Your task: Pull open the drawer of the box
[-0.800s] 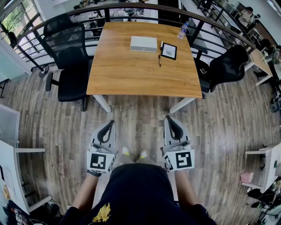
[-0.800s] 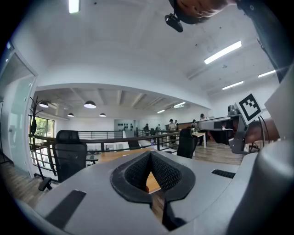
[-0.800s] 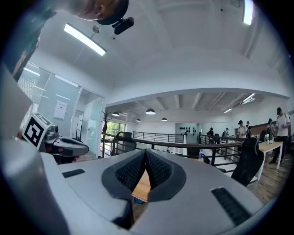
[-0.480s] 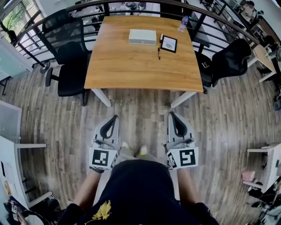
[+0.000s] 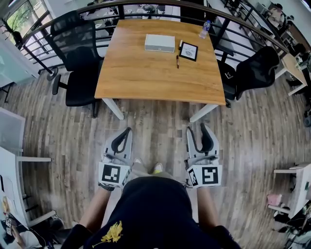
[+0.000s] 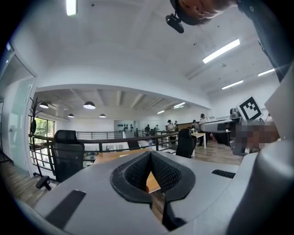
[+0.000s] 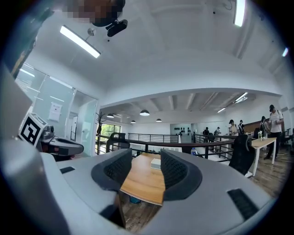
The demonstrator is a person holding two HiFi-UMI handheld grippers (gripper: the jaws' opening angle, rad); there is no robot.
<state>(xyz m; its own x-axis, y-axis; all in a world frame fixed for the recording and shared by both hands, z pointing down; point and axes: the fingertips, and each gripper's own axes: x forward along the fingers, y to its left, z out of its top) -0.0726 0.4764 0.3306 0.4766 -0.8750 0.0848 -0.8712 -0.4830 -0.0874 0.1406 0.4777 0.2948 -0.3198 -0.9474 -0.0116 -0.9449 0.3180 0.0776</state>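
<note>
The white box (image 5: 160,43) lies flat at the far side of the wooden table (image 5: 155,80); its drawer shows no gap. Both grippers hang level over the floor, well short of the table's near edge. My left gripper (image 5: 126,132) is shut, its tips meeting with nothing between them. My right gripper (image 5: 199,131) is open and empty. In the right gripper view the box (image 7: 156,162) shows far off between the parted jaws of the right gripper (image 7: 146,156). In the left gripper view the left gripper (image 6: 149,156) has its pads touching at the tip.
A dark tablet (image 5: 188,51), a pen (image 5: 178,61) and a bottle (image 5: 204,29) lie right of the box. Black office chairs (image 5: 77,53) (image 5: 252,73) flank the table, with a railing (image 5: 146,6) behind. White furniture (image 5: 14,165) (image 5: 296,177) stands at both sides.
The right gripper's jaws have parted; earlier their tips met. Both grippers stay low over the floor in front of the person, and the view has shifted only slightly.
</note>
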